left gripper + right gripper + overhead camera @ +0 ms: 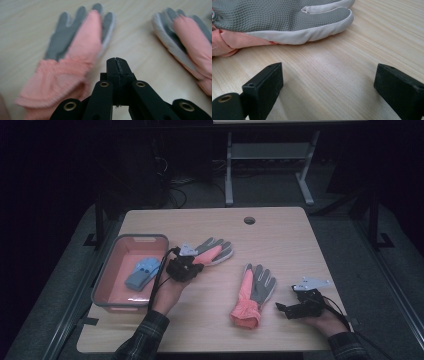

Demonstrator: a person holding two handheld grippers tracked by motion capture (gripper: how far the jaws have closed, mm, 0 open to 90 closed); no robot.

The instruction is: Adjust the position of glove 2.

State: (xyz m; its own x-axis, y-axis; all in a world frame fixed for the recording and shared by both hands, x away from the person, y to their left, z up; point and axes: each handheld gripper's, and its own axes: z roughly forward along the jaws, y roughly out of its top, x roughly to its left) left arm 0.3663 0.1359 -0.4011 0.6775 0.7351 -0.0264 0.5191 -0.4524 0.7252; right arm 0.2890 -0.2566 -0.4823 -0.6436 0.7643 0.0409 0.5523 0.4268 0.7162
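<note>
Plaid sleeve (pixel 145 337), pale wood table (pixel 280 245) (dark room), left hand-held gripper (pixel 116 61) closed empty, right (pixel 328 87) agape.

You have nothing to read here: no lettering, label, brand mark, number or sign is legible on any surface in these views.

The right tongs (pixel 328 90) are standing wide apart with nothing between them, hovering low over the light wooden bench (pixel 362 50). Just beyond them a grey and coral glove (pixel 287 20) is lying flat on the bench, its white-edged fingertips pointing right.
</note>
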